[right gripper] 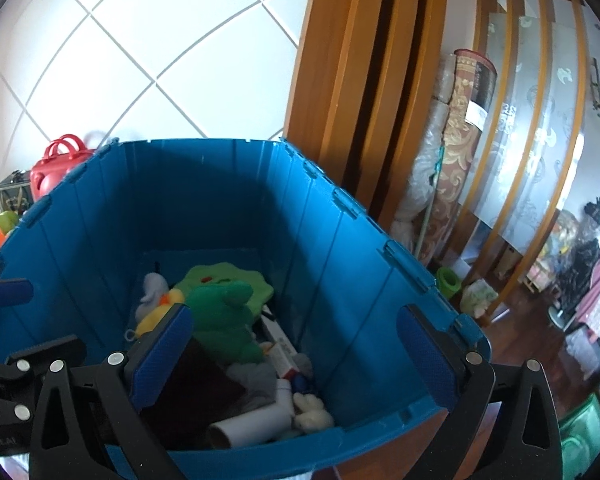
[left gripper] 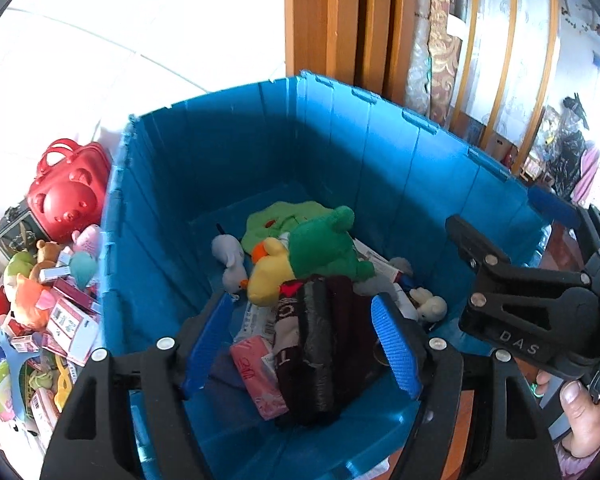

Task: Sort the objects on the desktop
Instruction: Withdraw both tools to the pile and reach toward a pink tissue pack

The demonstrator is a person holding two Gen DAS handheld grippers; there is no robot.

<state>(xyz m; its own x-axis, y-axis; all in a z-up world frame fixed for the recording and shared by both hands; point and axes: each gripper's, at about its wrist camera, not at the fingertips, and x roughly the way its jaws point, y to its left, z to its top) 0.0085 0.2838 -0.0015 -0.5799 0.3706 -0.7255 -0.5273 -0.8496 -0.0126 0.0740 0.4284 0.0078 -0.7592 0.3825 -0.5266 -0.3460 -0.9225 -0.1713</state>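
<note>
blown-out glare upper left, fisheye-warped edges

Wall: white tiled wall (right gripper: 120, 60), ahead and left of the right tongs (right gripper: 294, 316).
Door frame: orange-brown wooden frame (right gripper: 340, 80), upright, straight ahead of the tongs.
Carpet: rolled patterned carpet (right gripper: 456, 152), standing on end, ahead and right, just beside the frame.
Wrapped rolls: plastic-covered rolls (right gripper: 424, 176), touching the carpet's left side.
Screen: frosted glass screen (right gripper: 540, 100) with curved wooden slats, far right.
Mat: green rolled mat (right gripper: 448, 282), near the carpet's foot.
Floor: dark wood floor (right gripper: 532, 332), right of the tongs.
Crate: green plastic crate (right gripper: 584, 436), low at the right edge.
Bags: black bags (right gripper: 584, 256), piled far right, beyond the screen.
</note>
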